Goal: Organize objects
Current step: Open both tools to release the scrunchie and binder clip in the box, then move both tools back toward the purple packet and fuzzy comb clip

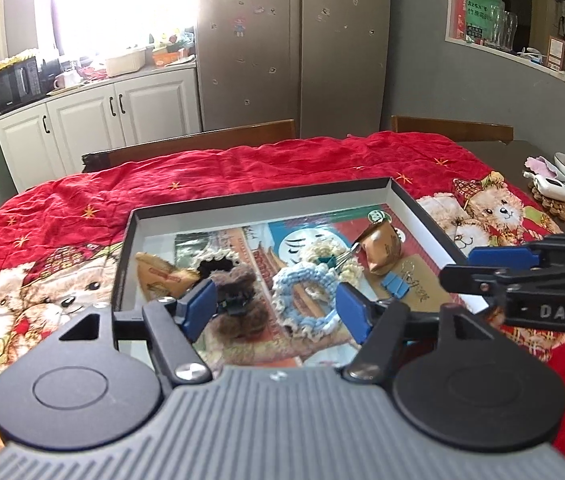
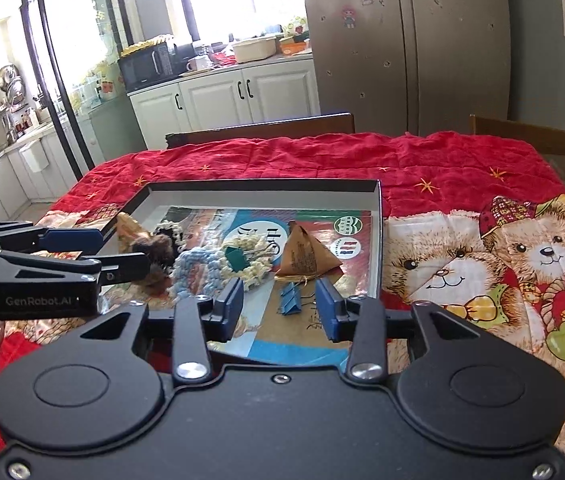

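Note:
A shallow black box lid (image 1: 414, 204) (image 2: 378, 216) lies on the red bear-print cloth. It holds a blue knitted ring (image 1: 306, 292) (image 2: 192, 266), a cream ring (image 1: 322, 250) (image 2: 250, 268), a green binder clip (image 1: 328, 261) (image 2: 238, 258), blue binder clips (image 1: 396, 285) (image 2: 290, 300), a brown furry hair claw (image 1: 238, 292) (image 2: 158, 248) and two tan pyramid packets (image 1: 382, 246) (image 2: 306, 256). My left gripper (image 1: 276, 308) is open over the furry claw and blue ring. My right gripper (image 2: 280, 306) is open just above the blue clips.
The red cloth (image 1: 242, 168) covers the table. Wooden chair backs (image 1: 202, 146) stand behind it. A plate and small items (image 1: 562, 188) sit on the bare table at far right. Cabinets and a steel fridge (image 1: 294, 40) stand behind.

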A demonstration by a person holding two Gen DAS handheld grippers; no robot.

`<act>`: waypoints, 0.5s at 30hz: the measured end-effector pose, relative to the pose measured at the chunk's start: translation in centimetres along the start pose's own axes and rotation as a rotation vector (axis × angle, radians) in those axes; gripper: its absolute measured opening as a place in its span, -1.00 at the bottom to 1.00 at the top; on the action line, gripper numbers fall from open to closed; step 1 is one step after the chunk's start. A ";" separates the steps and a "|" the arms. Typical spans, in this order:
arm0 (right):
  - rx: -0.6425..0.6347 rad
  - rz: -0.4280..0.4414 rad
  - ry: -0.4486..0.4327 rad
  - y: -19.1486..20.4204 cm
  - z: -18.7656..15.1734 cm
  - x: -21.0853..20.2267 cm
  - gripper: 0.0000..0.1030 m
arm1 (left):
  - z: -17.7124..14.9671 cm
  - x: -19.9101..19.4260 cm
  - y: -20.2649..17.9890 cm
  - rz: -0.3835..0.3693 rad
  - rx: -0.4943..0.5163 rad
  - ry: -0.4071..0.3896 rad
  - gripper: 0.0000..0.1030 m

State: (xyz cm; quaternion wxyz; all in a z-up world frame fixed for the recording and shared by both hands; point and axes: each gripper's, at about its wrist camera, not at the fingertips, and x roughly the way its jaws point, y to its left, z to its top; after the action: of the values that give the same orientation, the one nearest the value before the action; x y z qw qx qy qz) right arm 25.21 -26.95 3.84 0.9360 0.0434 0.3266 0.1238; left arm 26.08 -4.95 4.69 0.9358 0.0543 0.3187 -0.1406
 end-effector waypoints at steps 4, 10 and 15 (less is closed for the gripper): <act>-0.017 0.004 -0.002 0.6 -0.5 -1.6 -0.22 | -0.6 -1.3 0.5 0.005 0.001 -0.008 0.55; -0.057 0.003 0.004 1.4 -1.6 -3.7 -0.16 | -1.8 -3.1 1.2 0.006 0.011 -0.006 0.57; -0.075 0.008 0.010 2.0 -2.9 -5.3 -0.10 | -3.5 -4.2 1.3 0.004 0.031 0.009 0.58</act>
State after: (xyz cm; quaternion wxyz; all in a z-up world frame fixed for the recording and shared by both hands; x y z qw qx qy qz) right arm 19.00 -26.37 5.02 0.9348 0.0089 0.3264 0.1400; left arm 21.27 -2.04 4.56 0.9337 0.0702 0.3204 -0.1435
